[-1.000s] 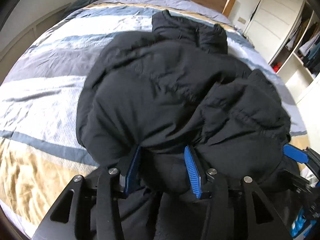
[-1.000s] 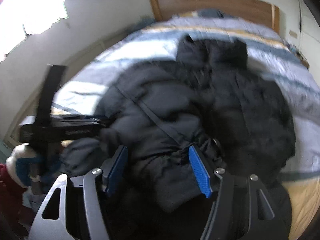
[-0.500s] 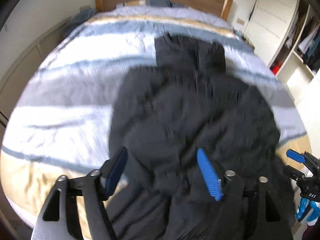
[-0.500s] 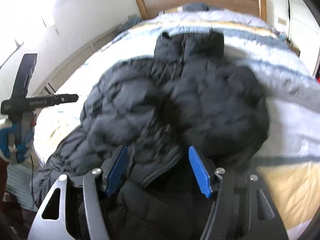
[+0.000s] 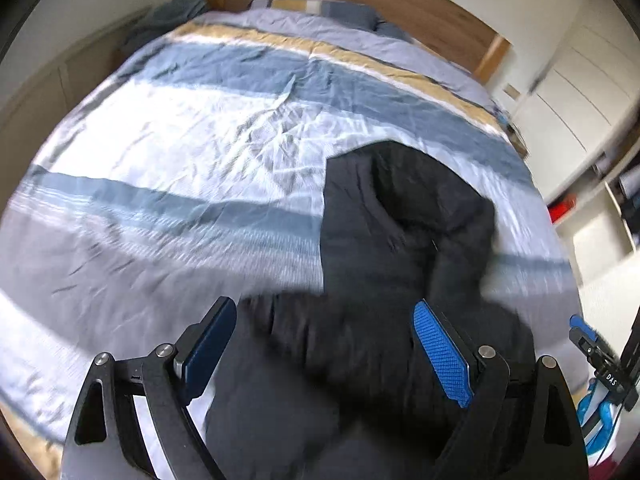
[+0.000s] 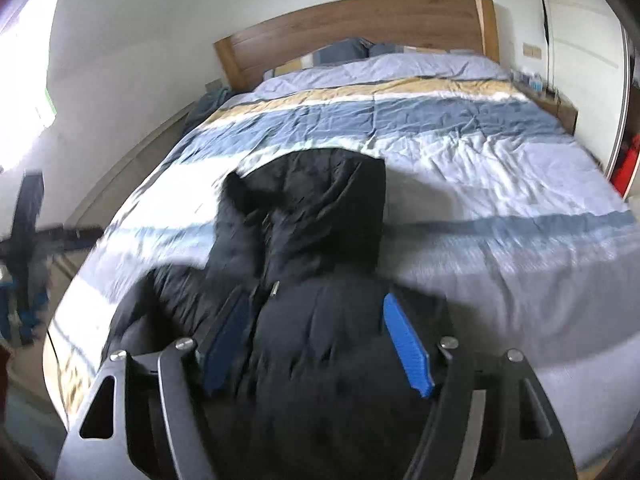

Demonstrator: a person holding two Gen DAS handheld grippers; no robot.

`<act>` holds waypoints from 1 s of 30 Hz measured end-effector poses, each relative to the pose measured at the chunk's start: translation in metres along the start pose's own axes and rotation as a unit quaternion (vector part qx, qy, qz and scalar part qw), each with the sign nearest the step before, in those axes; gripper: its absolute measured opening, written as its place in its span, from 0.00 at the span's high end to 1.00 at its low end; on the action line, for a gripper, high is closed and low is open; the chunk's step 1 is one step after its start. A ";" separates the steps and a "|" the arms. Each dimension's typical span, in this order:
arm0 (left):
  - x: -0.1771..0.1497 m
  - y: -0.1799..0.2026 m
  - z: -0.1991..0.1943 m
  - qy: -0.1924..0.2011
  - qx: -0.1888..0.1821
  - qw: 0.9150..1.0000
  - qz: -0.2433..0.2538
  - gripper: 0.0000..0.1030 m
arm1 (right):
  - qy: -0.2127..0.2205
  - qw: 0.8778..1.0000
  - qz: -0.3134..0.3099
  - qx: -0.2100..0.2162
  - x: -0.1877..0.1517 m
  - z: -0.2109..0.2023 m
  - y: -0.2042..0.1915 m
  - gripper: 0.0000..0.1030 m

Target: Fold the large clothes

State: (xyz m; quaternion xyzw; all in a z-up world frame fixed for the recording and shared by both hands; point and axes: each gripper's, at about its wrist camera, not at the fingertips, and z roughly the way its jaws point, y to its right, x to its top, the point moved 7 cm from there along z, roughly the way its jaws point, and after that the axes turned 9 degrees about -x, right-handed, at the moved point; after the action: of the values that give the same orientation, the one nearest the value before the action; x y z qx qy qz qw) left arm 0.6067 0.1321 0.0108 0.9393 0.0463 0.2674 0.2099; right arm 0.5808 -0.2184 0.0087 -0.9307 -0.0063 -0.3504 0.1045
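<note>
A black puffer jacket [image 5: 400, 240] lies lengthwise on the striped duvet [image 5: 160, 160], hood towards the headboard, near end running under both cameras. My left gripper [image 5: 324, 312] hovers above its near part. The jaws are opening wide, and the blue pads [image 5: 440, 352] stand clear of the fabric seen between them. In the right wrist view the jacket [image 6: 320, 220] fills the gap of my right gripper [image 6: 316, 304]. Its jaws are opening too, and I see no pad pressing on cloth. The picture is blurred.
The bed's wooden headboard [image 6: 360, 28] and pillows [image 6: 340, 52] are at the far end. White wardrobe doors and open shelves [image 5: 580, 100] stand to the right of the bed. The duvet [image 6: 500, 168] stretches wide on both sides of the jacket.
Both grippers have drawn back and upward from the jacket, which stayed where it lay. The left jaws, earlier close around bunched fabric, have spread wide. The right jaws widened slightly.
</note>
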 end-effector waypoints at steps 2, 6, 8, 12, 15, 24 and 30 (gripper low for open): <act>0.016 -0.008 0.033 0.000 -0.009 1.000 -0.026 0.13 | -0.002 1.000 0.022 0.006 0.021 0.037 0.005 0.33; 0.045 -0.020 0.097 0.008 -0.029 0.998 -0.063 0.13 | -0.007 0.998 0.054 0.008 0.054 0.112 0.012 0.32; 0.056 -0.023 0.127 0.011 -0.040 0.997 -0.070 0.13 | -0.008 0.998 0.058 -0.003 0.067 0.147 0.016 0.32; 0.069 -0.024 0.177 0.012 -0.051 0.995 -0.079 0.13 | -0.010 0.998 0.067 -0.005 0.081 0.196 0.023 0.31; 0.069 -0.025 0.210 0.001 -0.078 0.992 -0.098 0.13 | -0.014 0.997 0.081 0.002 0.081 0.225 0.025 0.31; 0.060 -0.009 0.226 -0.016 -0.108 0.991 -0.075 0.84 | -0.009 0.996 0.081 0.028 0.084 0.241 0.017 0.78; 0.043 0.014 0.150 0.004 -0.118 0.992 -0.042 0.89 | 0.005 0.997 0.039 0.060 0.080 0.163 -0.007 0.84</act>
State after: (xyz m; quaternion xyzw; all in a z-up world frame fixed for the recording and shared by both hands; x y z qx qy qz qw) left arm 0.7216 0.0721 -0.0778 0.9042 0.0545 0.2660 0.3296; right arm 0.7464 -0.1837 -0.0569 -0.9204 0.0096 -0.3501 0.1740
